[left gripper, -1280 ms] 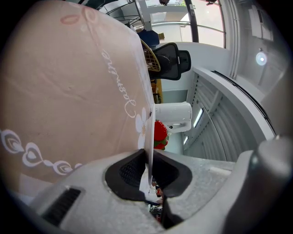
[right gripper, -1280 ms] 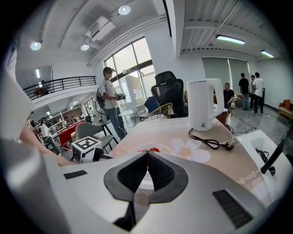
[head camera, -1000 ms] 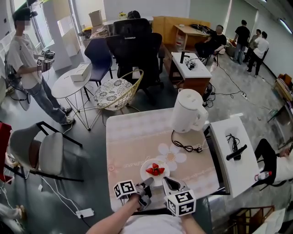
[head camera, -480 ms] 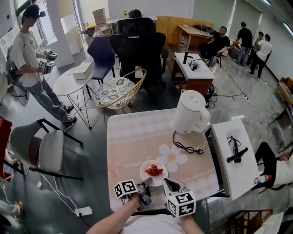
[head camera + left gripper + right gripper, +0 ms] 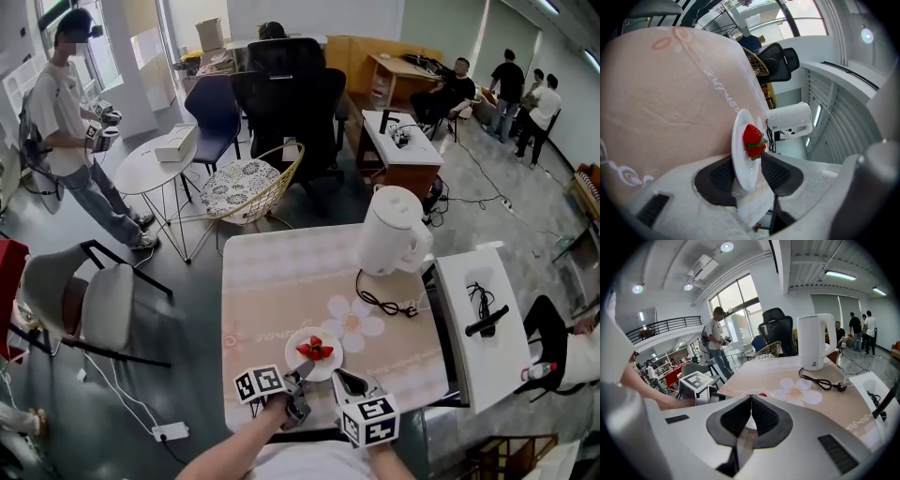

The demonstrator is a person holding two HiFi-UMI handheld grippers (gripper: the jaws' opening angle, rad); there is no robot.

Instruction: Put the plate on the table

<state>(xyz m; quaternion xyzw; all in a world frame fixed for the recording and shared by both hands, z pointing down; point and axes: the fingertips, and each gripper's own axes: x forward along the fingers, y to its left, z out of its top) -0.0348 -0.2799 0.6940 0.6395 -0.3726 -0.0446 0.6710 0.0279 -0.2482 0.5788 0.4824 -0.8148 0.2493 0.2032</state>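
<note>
Two jaws of the left gripper point(image 5: 745, 174), nearly closed a second ago, are opening around the rim of the round white plate point(image 5: 739, 159). It is sitting where it was on the beige floral-clothed table point(image 5: 272, 281), carrying red strawberries point(image 5: 316, 350). Beside it, the right gripper point(image 5: 750, 414) is keeping its jaws pressed together, empty.
</note>
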